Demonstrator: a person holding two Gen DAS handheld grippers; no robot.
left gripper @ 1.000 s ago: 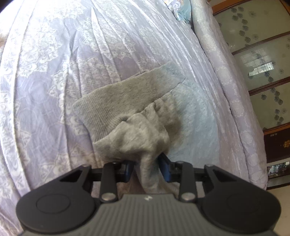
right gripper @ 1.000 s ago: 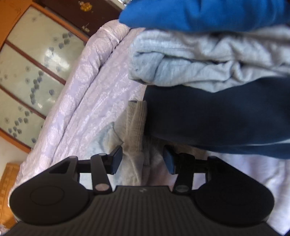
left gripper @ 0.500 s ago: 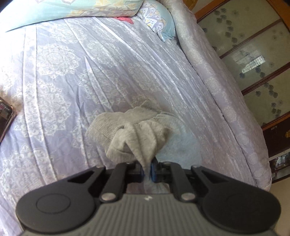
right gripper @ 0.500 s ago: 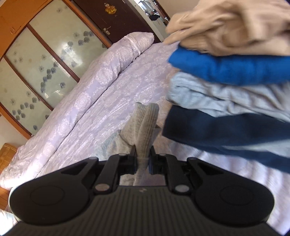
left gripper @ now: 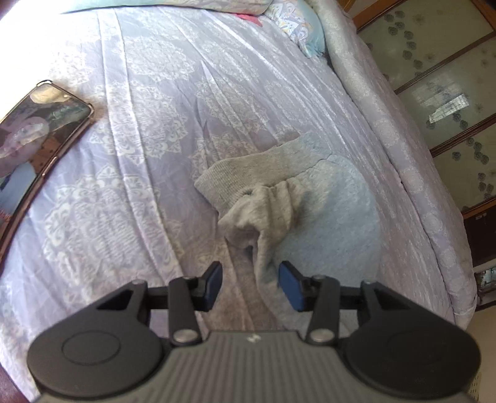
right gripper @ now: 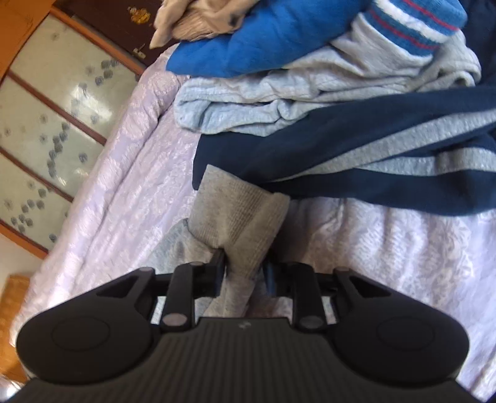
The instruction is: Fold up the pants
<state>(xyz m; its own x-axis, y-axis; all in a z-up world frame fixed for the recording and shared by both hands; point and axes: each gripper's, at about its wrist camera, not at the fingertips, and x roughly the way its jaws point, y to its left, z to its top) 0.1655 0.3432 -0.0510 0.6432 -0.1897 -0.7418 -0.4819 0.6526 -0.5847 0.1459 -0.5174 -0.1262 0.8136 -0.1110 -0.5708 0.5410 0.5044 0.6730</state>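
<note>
The grey pants [left gripper: 279,198] lie bunched on the lilac patterned bedspread [left gripper: 155,124], ribbed cuff uppermost. My left gripper [left gripper: 252,286] hovers over their near end, jaws opening. A fold of grey cloth hangs between the blue pads [left gripper: 291,290] without being pressed. In the right wrist view another ribbed end of the pants [right gripper: 238,204] rises in front of my right gripper [right gripper: 243,269]. Its jaws are opening too, with the cloth between them; the left finger brushes it and a gap shows at the right pad.
A phone [left gripper: 40,130] lies on the bed at the left. Pillows [left gripper: 297,28] sit at the head. A pile of folded clothes [right gripper: 310,93], navy garment with grey stripes [right gripper: 341,139] lowest, is just beyond the right gripper. Patterned glass wardrobe doors [left gripper: 449,93] stand past the bed edge.
Both grippers closed tight on the grey cloth half a second ago and have now parted their jaws. The left view has drawn back, bringing the phone into sight; the right has shifted toward the pile.
</note>
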